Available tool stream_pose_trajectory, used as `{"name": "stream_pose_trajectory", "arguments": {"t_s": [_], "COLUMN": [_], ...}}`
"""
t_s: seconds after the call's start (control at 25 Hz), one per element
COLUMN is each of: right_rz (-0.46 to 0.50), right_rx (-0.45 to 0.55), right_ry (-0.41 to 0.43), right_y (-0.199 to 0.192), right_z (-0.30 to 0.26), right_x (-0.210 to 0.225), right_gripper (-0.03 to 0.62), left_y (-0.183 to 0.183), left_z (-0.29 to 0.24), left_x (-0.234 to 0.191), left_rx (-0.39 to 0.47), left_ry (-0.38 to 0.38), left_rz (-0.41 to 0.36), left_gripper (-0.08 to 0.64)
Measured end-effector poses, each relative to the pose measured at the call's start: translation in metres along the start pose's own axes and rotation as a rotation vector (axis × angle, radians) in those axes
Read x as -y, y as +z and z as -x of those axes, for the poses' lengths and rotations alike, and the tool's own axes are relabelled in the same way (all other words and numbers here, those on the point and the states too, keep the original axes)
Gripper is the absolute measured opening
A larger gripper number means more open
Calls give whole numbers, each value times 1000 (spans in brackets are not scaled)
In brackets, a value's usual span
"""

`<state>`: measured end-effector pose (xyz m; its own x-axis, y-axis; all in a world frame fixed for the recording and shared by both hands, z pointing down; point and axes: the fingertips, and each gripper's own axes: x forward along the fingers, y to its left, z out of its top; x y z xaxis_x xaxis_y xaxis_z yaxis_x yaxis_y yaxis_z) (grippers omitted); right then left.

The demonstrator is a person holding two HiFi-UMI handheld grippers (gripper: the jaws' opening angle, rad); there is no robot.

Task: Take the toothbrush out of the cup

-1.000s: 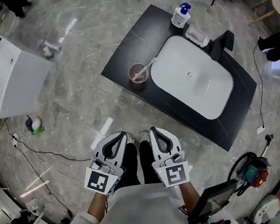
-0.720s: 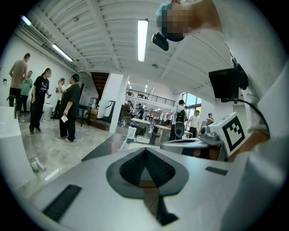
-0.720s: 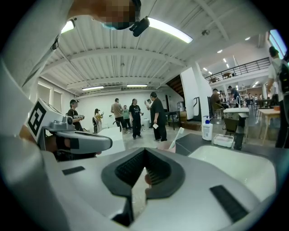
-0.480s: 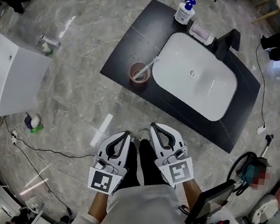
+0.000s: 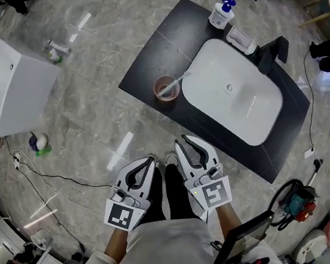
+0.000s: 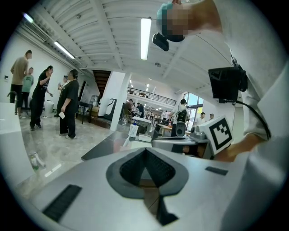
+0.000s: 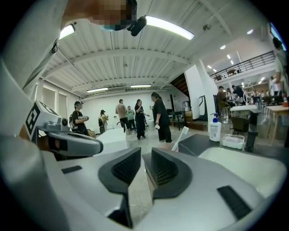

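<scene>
A pink cup (image 5: 165,88) stands on the black counter (image 5: 154,54) just left of the white sink (image 5: 233,98). A white toothbrush (image 5: 178,82) leans in it, head toward the sink, and it also rises beyond the jaws as the toothbrush (image 7: 181,136) in the right gripper view. Both grippers hover low over the floor, well short of the counter. My left gripper (image 5: 147,160) has its jaws shut with nothing in them. My right gripper (image 5: 183,141) is a little ahead of it, its jaws opening, a narrow gap between them and nothing in it.
A soap bottle (image 5: 222,12), a soap dish (image 5: 241,40) and a black faucet (image 5: 274,52) line the counter's far edge. A white cabinet (image 5: 8,89) stands at left. Cables (image 5: 44,176) trail on the floor. Several people (image 7: 135,118) stand farther off.
The right gripper has edged forward toward the counter. The left gripper has stayed where it was. The cup and toothbrush have not moved.
</scene>
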<state>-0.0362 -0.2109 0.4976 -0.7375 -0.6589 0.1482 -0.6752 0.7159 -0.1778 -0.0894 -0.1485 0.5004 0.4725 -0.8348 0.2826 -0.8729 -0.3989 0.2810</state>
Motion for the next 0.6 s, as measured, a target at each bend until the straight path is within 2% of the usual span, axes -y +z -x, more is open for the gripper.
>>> {"name": "stream_pose_trajectory", "arguments": {"t_s": [0.12,0.36,0.48,0.6], "right_rz": [24,60,51,39], "right_rx": [-8,-21,-78,-68], "right_ry": [9,29,26,14], "right_y": [-4,-12,-24,-22], "right_z": [-12,-38,-47,-59], "right_x": [8,29,45,61], "right_gripper": [96,148,167,167], "left_y": [-3,-4,-6,-8], "left_z": [-1,-2,-1,-1], "left_x": [-3,-8,-12,-15], "left_rx": [-7,-16,-23,-29], "left_ry": [2,8,14,19], "left_rz": [6,18,22,27], "left_gripper": [3,3,3,3]}}
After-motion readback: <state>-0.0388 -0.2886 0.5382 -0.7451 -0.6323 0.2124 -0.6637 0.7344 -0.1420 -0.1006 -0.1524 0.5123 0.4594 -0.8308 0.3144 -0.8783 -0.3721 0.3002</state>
